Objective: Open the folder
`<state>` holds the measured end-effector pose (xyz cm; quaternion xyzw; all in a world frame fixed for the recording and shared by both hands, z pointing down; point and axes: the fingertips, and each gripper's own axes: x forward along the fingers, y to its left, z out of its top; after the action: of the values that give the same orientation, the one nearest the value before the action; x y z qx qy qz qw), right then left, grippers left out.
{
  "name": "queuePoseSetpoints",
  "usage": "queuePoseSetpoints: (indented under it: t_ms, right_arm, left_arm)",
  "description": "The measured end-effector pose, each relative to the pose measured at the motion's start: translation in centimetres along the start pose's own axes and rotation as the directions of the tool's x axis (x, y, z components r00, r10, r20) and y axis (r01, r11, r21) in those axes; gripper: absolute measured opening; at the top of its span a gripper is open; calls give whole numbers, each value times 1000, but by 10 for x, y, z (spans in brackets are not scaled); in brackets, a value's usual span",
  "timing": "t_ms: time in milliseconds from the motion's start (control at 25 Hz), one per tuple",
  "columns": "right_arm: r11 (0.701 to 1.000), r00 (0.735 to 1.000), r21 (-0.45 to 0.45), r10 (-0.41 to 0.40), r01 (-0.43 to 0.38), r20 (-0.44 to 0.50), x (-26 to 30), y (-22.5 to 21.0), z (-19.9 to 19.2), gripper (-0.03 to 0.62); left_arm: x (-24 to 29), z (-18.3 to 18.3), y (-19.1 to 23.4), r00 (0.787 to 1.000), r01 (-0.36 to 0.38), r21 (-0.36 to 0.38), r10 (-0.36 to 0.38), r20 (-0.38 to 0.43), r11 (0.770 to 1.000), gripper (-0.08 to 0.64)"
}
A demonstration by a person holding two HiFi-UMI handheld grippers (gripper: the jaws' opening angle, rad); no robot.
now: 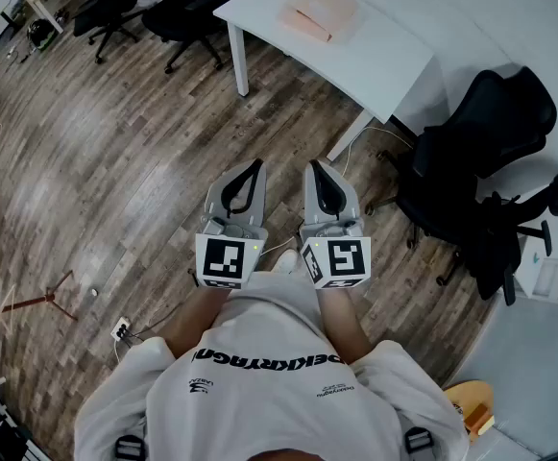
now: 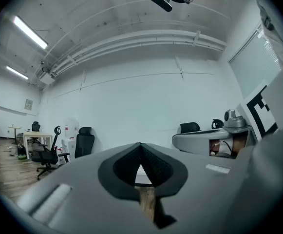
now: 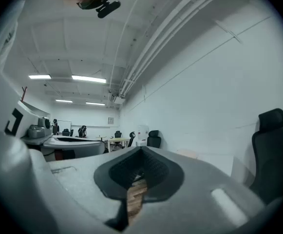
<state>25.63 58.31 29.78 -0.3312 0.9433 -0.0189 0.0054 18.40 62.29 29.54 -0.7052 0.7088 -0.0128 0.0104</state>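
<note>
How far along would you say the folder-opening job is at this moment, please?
Nothing looks done: the pink folder lies apparently closed on the white table, well ahead. In hand: nothing; the left tool and right tool are shut, empty, over the wooden floor. Left: approach, grip, open.

A brown wood-plank floor (image 1: 115,161) fills most of the head view. A white rectangular table (image 1: 379,65) on white legs stands at the top right. A black mesh-backed office chair (image 1: 495,113) stands near its right end, and two black wheeled office chairs (image 1: 187,12) stand near its left end. A thin red-legged stand (image 1: 19,305) lies at the left edge.
</note>
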Motion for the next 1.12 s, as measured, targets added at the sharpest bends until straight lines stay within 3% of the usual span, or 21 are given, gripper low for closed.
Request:
queuePoseSetpoints:
  t_ms: [520,800,1120]
  right_arm:
    - [999,999,25,46,-46,8,5,-26,0,-2]
    - [998,998,22,60,-60,-1,0,-64,-8,-2]
    - [994,998,83,66,-66,2,1,-90,-16,-2]
  left_arm:
    - [25,-8,-18,1000,-12,-9,12,-14,1000,-6]
    - [52,-18,-45,1000,-24,-13,24,-19,1000,-6]
    - [73,-28,-62,999,-17,-6,17,-51,1000,-6]
